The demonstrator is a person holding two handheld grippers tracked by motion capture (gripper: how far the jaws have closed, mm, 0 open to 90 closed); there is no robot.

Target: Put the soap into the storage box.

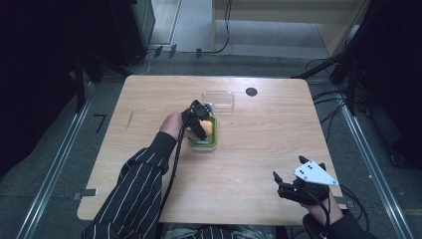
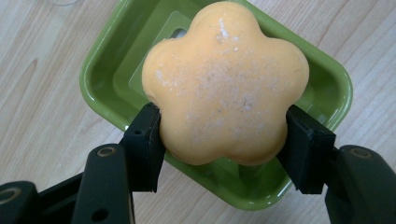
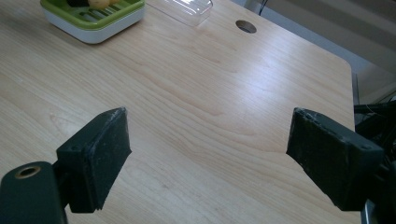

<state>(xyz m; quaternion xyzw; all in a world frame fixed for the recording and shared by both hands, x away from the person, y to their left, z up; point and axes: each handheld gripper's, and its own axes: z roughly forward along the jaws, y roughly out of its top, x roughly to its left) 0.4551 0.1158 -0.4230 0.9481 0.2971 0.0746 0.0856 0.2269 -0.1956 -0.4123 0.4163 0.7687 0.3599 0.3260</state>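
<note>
**Soap held over the dish**

My left gripper (image 2: 223,140) has its jaws clamped on the flanks of the orange flower-shaped soap bar (image 2: 224,84), centre frame, directly above the green plastic soap dish (image 2: 100,79); I judge it is aligned to sit on the dish's ribbed insert. My right gripper (image 3: 208,154) rests spread wide and empty over bare wooden table (image 3: 196,93), lower frame, clear of the work. A clear plastic lid (image 1: 219,99) lies just beyond the dish.

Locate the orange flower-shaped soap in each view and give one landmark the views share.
High view: the orange soap sits centre-left, over the green dish, at the left gripper.
Left gripper view: centre frame, clamped between the jaws.
Right gripper view: top left edge, a sliver above the dish.
Shared landmark: the green dish.
</note>
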